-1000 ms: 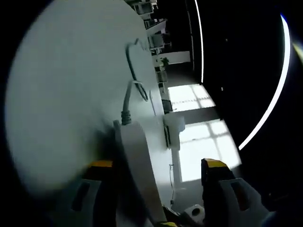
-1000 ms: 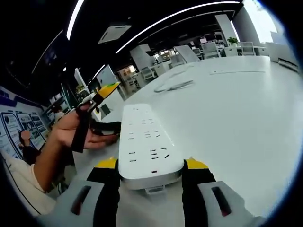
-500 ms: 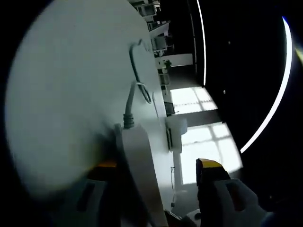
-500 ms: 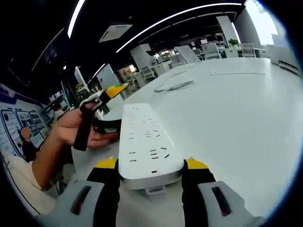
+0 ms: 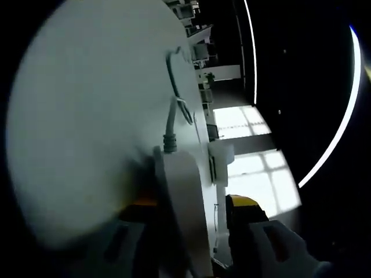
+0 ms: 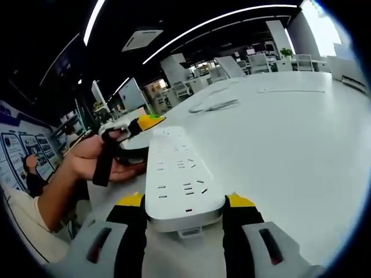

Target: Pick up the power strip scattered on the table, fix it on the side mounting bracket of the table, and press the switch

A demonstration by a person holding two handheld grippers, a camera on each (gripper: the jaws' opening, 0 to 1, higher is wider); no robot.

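A white power strip [image 6: 181, 174] lies flat on the white table [image 6: 290, 133]. My right gripper [image 6: 184, 202] is shut on its near end. The strip's grey cable [image 6: 211, 105] coils further back on the table. A person's hand [image 6: 87, 159] brings my left gripper [image 6: 136, 124] to the strip's far left edge. In the left gripper view the strip [image 5: 182, 191] is seen edge-on, with the cable [image 5: 171, 124] leaving its far end. My left gripper [image 5: 191, 204] straddles the strip, open, with a small gap at one jaw.
A white box-like bracket [image 5: 220, 162] hangs at the table's side edge [image 5: 200, 116]. A thin flat strip [image 6: 290, 88] lies far back on the table. Desks and chairs [image 6: 255, 61] stand beyond it. Bright windows [image 5: 255, 179] lie past the table edge.
The left gripper's jaws have narrowed around the strip and moved closer to it. In the right gripper view the left gripper has dropped toward the strip's left edge. The right gripper has not moved.
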